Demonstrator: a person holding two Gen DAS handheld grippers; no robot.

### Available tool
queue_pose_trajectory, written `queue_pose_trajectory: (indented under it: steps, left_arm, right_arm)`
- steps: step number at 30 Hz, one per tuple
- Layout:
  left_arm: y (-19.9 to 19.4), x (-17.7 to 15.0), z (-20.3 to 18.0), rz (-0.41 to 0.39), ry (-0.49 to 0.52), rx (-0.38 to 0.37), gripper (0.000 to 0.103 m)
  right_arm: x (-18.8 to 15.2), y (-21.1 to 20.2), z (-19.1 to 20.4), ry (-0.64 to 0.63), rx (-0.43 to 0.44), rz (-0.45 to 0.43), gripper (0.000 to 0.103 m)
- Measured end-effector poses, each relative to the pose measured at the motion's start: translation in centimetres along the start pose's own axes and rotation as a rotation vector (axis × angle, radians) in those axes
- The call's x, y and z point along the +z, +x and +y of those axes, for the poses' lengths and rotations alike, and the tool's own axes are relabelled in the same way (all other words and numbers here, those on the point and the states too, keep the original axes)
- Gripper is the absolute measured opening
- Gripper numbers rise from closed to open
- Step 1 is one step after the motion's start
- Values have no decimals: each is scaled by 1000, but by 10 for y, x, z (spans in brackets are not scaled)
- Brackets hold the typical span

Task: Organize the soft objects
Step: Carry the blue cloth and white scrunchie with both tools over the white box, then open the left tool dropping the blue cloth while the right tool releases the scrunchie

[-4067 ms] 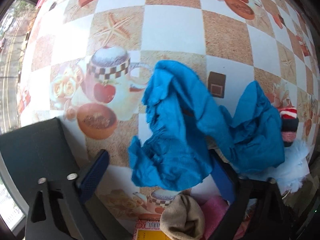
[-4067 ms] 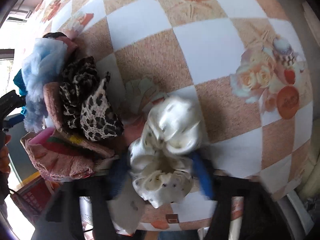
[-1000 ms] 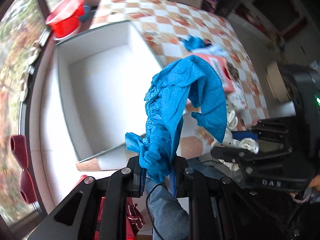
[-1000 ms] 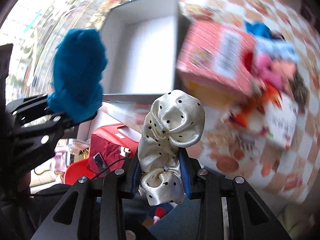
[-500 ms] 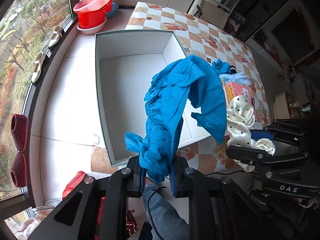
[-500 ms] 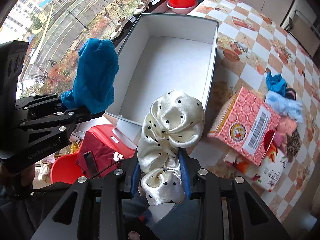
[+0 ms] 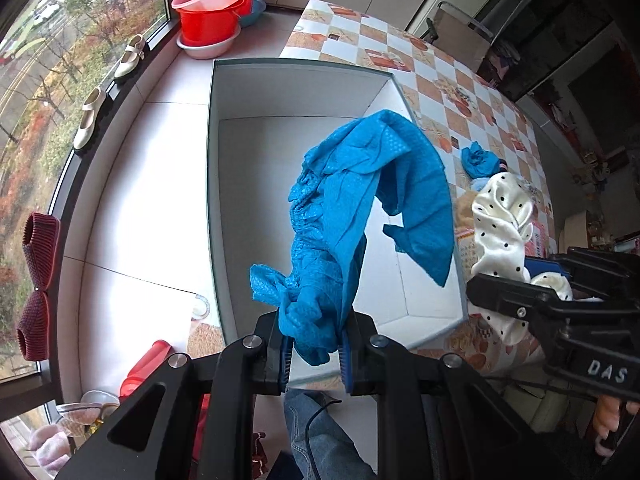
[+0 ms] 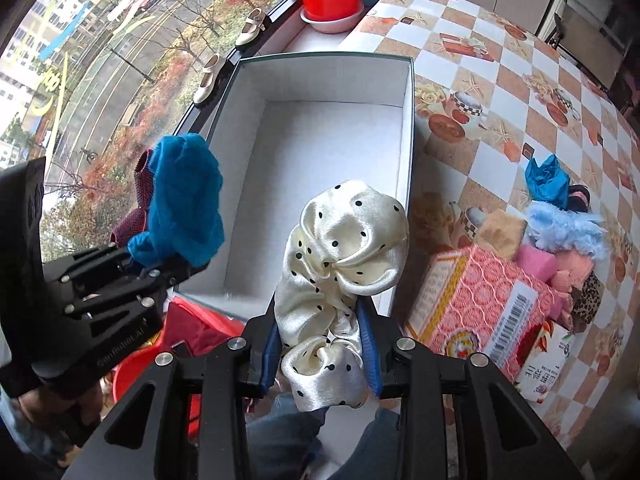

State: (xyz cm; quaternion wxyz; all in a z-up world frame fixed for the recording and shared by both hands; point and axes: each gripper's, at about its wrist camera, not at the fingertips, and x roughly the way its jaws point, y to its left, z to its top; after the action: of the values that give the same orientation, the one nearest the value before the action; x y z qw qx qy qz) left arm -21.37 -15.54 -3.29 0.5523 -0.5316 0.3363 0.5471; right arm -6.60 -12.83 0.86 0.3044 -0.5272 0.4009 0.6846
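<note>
Left gripper (image 7: 313,350): jaws narrow, clamped on the blue cloth (image 7: 360,208); the bunched end sits between the blue pads and the rest rises and drapes over in front of the camera.
Blue cloth, position: held in the air above the near end of the white box (image 7: 248,200), not touching it.
Right gripper (image 8: 322,354): jaws narrow, pinching the cream dotted cloth (image 8: 344,252), whose folds bulge above the fingers and hang a little below them.
Cream dotted cloth, position: held up over the near right corner of the white box, beside the pink carton (image 8: 480,300).
White box: open, rectangular, its inside bare white; it lies at the edge of the checkered table (image 8: 500,92), next to the window sill.
Pile of soft things (image 8: 560,232): light blue fluff, pink, tan and leopard-print pieces lie on the table behind the pink carton; a second blue cloth (image 8: 546,178) lies at the pile's far side.
Basins (image 7: 212,12): red and pink, stacked on the sill beyond the box.
</note>
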Motion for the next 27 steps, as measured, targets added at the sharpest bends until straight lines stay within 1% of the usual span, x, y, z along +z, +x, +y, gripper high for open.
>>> queue_pose_trajectory:
  steps: [4,8,11,16,19,21,26,27]
  left_arm:
    - [22,9,-1,25,-16,20,20]
    - [44,10,0,80,-16,30,20]
    - [56,6,-1,120,6,43,20]
    - [71,-3,4,186,27,59,20]
    - [73,-7,5,198,62,75,20]
    - [71,-9,6,199,89,87,20]
    - [69,-13,16,205,107,104,20]
    - [68,-14,17,207,108,104,20]
  right_arm:
    - [9,15,7,-20,-3,11,35]
    - [8,41,13,-46,-6,55,35]
    - [2,57,17,-64,-13,93,35]
    - [-7,77,25,-89,3,157,35]
    - [-11,82,34,-112,20,187,35]
    - [-11,84,37,-110,45,205,35]
    - [-17,87,44,-85,160,255,35]
    - [-18,86,46,-91,165,253,35]
